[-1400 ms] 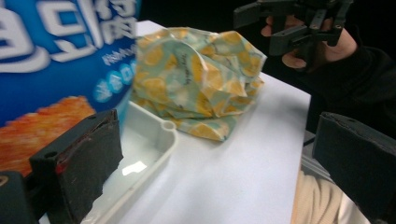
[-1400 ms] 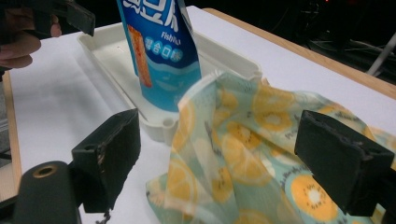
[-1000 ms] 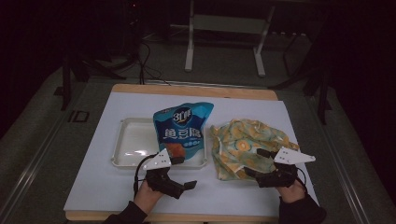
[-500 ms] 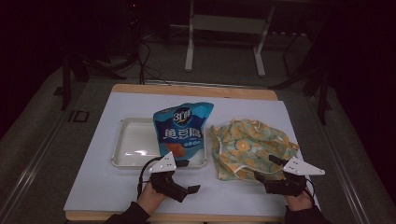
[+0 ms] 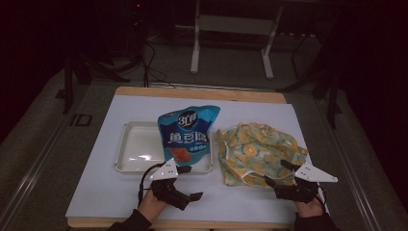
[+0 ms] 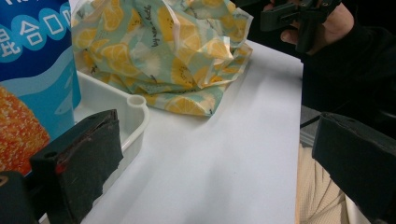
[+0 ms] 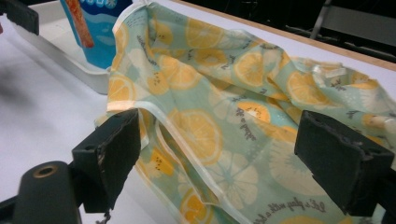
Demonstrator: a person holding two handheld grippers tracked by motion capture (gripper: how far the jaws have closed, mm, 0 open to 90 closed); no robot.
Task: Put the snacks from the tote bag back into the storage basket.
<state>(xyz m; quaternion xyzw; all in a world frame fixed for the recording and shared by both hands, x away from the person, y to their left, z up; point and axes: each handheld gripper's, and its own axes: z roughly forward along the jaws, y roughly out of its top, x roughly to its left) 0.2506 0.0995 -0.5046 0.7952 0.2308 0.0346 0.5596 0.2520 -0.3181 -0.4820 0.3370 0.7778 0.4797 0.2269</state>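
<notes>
A blue snack bag (image 5: 187,134) stands with its lower end in a white tray (image 5: 137,154); its blue and orange print (image 6: 28,70) fills the left of the left gripper view. To its right lies a crumpled lemon-print cloth bag (image 5: 257,151). My left gripper (image 5: 191,186) is open near the tray's front right corner (image 6: 135,105), pointing right along the bare mat, nothing between its jaws (image 6: 224,154). My right gripper (image 5: 275,172) is open at the cloth bag's near right edge, and the cloth (image 7: 219,107) lies between and beyond its jaws (image 7: 233,158).
A white mat (image 5: 110,192) covers the wooden table, whose far edge (image 5: 202,92) shows bare wood. Metal stand legs (image 5: 195,53) rise on the dark floor behind. My right hand and its gripper (image 6: 299,16) show at the top right of the left gripper view.
Both grippers have drawn back a little toward the near edge of the table, the right one also drifting right. The bags and tray have not moved.
</notes>
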